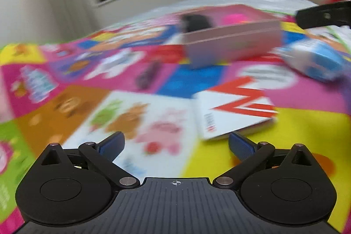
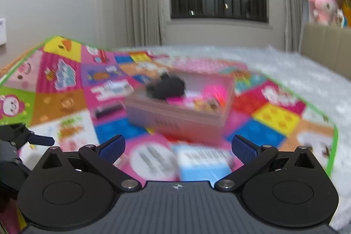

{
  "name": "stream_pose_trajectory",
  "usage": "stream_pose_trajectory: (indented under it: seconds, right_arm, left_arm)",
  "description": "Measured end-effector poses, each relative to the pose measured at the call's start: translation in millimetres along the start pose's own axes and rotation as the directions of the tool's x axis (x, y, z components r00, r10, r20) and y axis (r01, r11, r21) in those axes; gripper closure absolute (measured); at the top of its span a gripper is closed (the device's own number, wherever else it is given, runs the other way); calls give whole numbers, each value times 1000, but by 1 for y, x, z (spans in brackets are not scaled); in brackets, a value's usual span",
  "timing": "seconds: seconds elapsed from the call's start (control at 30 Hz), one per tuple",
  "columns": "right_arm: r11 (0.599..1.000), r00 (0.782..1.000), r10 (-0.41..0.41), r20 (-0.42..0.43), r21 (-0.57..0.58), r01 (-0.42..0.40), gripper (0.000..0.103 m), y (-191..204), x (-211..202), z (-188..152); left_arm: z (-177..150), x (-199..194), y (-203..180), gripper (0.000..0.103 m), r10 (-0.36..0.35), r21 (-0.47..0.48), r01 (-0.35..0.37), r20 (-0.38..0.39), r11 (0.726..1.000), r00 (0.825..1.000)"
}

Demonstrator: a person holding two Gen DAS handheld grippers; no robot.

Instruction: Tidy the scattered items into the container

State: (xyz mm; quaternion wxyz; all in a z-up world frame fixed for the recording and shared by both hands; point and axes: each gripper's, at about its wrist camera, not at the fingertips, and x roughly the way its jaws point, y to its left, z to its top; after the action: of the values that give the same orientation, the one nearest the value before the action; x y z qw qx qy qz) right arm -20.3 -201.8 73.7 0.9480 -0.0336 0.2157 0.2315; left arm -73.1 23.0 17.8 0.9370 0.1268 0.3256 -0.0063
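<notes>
Left wrist view: the left tool [image 1: 176, 143] hangs released, jaws wide, over the play mat [image 1: 307, 124]; a white-and-red card box [image 1: 232, 111] lies just ahead at 1 o'clock. Beyond it, at 12 to 1 o'clock, stands the pink container [image 1: 232, 45], a black item [image 1: 197, 22] inside. Right wrist view: the right tool [image 2: 177, 147] is released too, a blue-and-white pack [image 2: 203, 162] between its fingers, untouched.

a pink open-topped container [image 1: 232, 47] is sitting on a colourful play mat, holding a black item [image 2: 166, 87] and a bright pink item [image 2: 214, 90]. lying scattered nearby: a white-and-red card box [image 1: 234, 111], a blue-and-white pack [image 1: 313, 60], a small dark stick [image 1: 149, 75].
</notes>
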Motion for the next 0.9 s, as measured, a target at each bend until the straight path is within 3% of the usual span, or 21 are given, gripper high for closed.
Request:
stream_pose_trajectory:
  seconds: [0.03,0.1,0.17,0.23,0.37,0.47,0.57,0.83,0.9]
  right_arm:
    - [1000,1000,-4,-3,-12,4,1,9,5,4]
    - [998,1000,-9,-23,-59,8,16,28,21,11]
    - [994,997,-8,-74,-110,0,50,45,45,15]
    - [992,991,16,-135,-126,-34,65,55,70,18]
    - [982,979,3,-202,-185,-41,66,64,109,10]
    - [983,957,48,-285,-159,-97,66,59,120,-3]
    - [983,950,82,-300,-134,-128,66,59,106,-11]
    - [954,904,276,-327,-19,-299,64,69,53,-28]
    - [952,908,288,-304,-12,-306,63,64,39,-26]
  left_arm:
    - [-1,0,6,0,-6,-53,5,-16,999,1000]
    - [-4,-6,17,0,-102,-137,97,-32,986,994]
    - [-8,-14,19,0,-223,-174,215,-30,961,974]
    - [-12,-24,17,0,-300,-181,292,-18,939,954]
    - [-18,-39,12,0,-334,-144,331,5,933,943]
    - [-23,-44,13,0,-355,-155,351,2,924,935]
    - [-27,-45,16,0,-367,-166,361,-6,918,930]
    - [-33,-45,16,0,-387,-144,381,-18,913,922]
    - [-31,-43,16,0,-376,-140,370,-20,918,926]
